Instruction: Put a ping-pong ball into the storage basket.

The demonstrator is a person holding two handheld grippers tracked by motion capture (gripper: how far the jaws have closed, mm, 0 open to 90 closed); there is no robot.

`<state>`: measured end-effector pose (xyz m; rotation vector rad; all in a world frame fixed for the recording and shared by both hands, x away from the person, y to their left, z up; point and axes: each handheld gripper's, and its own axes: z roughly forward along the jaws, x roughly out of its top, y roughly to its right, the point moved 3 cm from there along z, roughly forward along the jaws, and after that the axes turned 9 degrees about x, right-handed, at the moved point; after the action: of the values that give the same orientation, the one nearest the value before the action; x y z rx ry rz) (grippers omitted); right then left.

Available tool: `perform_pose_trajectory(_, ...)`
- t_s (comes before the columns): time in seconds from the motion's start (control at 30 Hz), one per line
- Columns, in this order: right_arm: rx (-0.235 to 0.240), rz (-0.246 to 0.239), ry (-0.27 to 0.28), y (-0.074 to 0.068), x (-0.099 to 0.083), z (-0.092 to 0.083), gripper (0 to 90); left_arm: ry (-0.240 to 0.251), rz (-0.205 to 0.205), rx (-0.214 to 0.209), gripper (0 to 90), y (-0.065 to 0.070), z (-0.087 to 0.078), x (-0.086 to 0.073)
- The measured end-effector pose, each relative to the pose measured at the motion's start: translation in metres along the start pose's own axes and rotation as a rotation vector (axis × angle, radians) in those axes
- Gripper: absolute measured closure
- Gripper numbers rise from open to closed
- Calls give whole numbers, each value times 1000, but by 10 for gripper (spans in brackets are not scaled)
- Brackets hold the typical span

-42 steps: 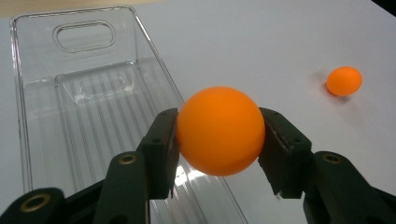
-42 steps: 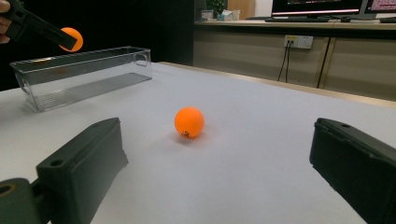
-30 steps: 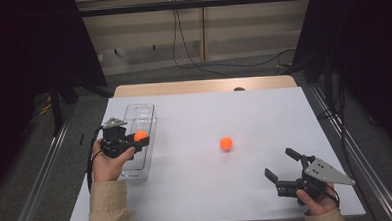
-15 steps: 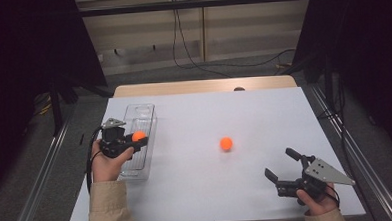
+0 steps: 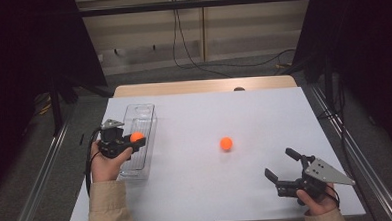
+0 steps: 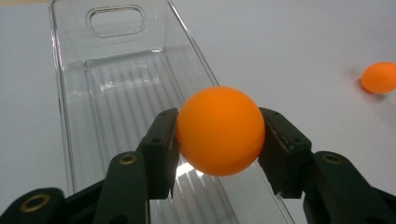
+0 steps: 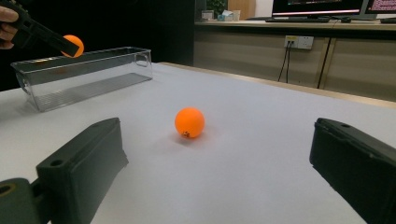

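Observation:
My left gripper (image 5: 135,138) is shut on an orange ball (image 5: 136,136) (image 6: 219,130), held just above the clear plastic bin (image 5: 150,123) (image 6: 70,93) at the table's left. A second orange ball (image 5: 226,143) (image 7: 189,122) (image 6: 379,77) rests on the white table near its middle. My right gripper (image 5: 282,164) (image 7: 219,172) stands open near the front right edge, its jaws wide apart and aimed at that second ball, well short of it. In the right gripper view the left gripper's held ball (image 7: 74,45) hangs over the bin (image 7: 84,74).
The bin's ribbed floor (image 6: 130,88) holds nothing. The white table (image 5: 254,113) stretches wide between the two hands. Beyond its far edge lie a wooden strip (image 5: 203,86) and cables on the floor (image 5: 222,64).
The left gripper with its ball has crept slightly toward the bin's middle. The right gripper and the loose ball have not moved.

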<state>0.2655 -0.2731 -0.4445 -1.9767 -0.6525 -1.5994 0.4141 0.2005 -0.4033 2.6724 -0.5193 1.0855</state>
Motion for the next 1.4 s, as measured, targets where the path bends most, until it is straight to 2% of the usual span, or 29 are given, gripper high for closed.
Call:
perform_pose_trajectory(0.57,1,1,-1,0,0,0,25,1,-4,3,508,0,1,-1)
perform_pose_trajectory(1.4,3,1,-3,0,0,0,24,-11,3,63,508,-7,10,-6)
